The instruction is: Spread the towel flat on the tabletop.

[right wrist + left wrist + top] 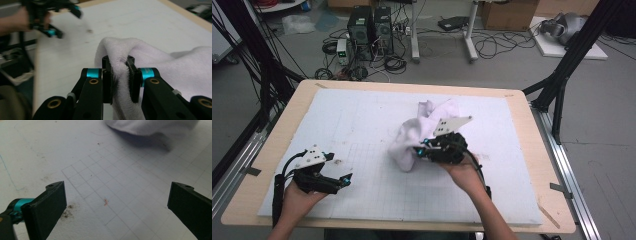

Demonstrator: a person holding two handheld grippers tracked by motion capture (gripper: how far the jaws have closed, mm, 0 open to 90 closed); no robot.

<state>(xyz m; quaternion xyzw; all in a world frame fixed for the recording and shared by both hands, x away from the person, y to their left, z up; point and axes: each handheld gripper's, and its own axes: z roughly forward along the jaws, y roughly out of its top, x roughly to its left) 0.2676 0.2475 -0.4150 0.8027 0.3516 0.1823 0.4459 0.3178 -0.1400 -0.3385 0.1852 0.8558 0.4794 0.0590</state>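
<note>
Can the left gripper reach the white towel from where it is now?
Probably yes. The left gripper is open, and bare mat lies between it and the towel. The right gripper already pinches a fold of the towel.

A white gridded mat [362, 125] covers most of the light wooden table [552, 200] — faint pencil squares across it, a few dark smudges [67, 212] and a small reddish mark [106, 202] on its surface. Beyond the table's far edge, on the grey floor, stand two black computer towers [371, 26] side by side amid tangled cables [394, 64]. A cardboard box [508, 14] sits further right — near it a white board [568, 45] carrying a grey device. Black frame struts [569, 60] rise at both sides.
</note>
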